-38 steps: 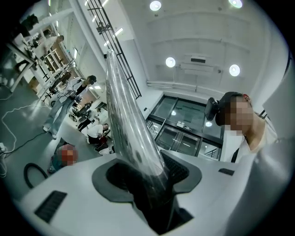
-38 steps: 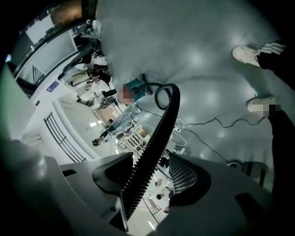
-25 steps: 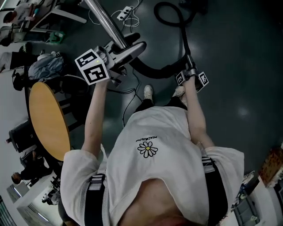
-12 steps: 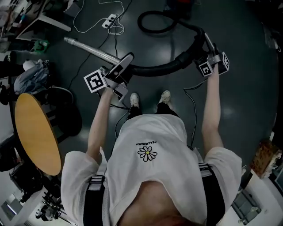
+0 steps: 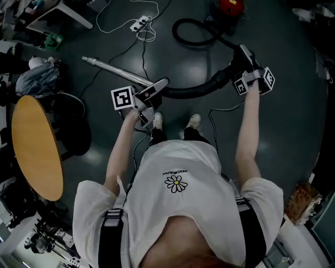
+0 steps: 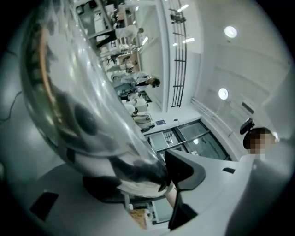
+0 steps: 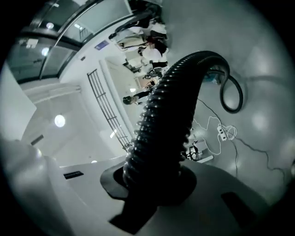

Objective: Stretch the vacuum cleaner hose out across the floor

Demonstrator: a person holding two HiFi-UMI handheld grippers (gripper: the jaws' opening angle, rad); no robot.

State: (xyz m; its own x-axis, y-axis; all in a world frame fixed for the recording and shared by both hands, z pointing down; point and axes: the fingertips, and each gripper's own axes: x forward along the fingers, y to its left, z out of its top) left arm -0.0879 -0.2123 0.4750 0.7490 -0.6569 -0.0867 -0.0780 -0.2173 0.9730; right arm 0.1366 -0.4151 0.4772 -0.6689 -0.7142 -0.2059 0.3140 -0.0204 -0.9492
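The black ribbed hose (image 5: 193,90) runs from the wand handle (image 5: 157,86) to the right, then loops back to the red vacuum cleaner (image 5: 230,6). My left gripper (image 5: 148,99) holds the handle (image 6: 92,115). Its jaws have just been opening, and the handle still sits between them against both pads. The metal tube (image 5: 112,70) slopes away to the left. My right gripper (image 5: 245,60) has just been closing and is shut on the hose (image 7: 170,110), which rises straight out of its jaws and is held off the floor.
A round wooden table (image 5: 34,146) stands at the left, with a grey bag (image 5: 36,81) behind it. A white power strip (image 5: 140,22) and its cable lie on the dark floor ahead. The person's shoes (image 5: 157,121) and thin black cables (image 5: 220,112) are below the hose.
The left gripper has sunk and rolled, and the metal tube has dropped from steeply raised to low over the floor. The right gripper has lifted the hose up and to the right.
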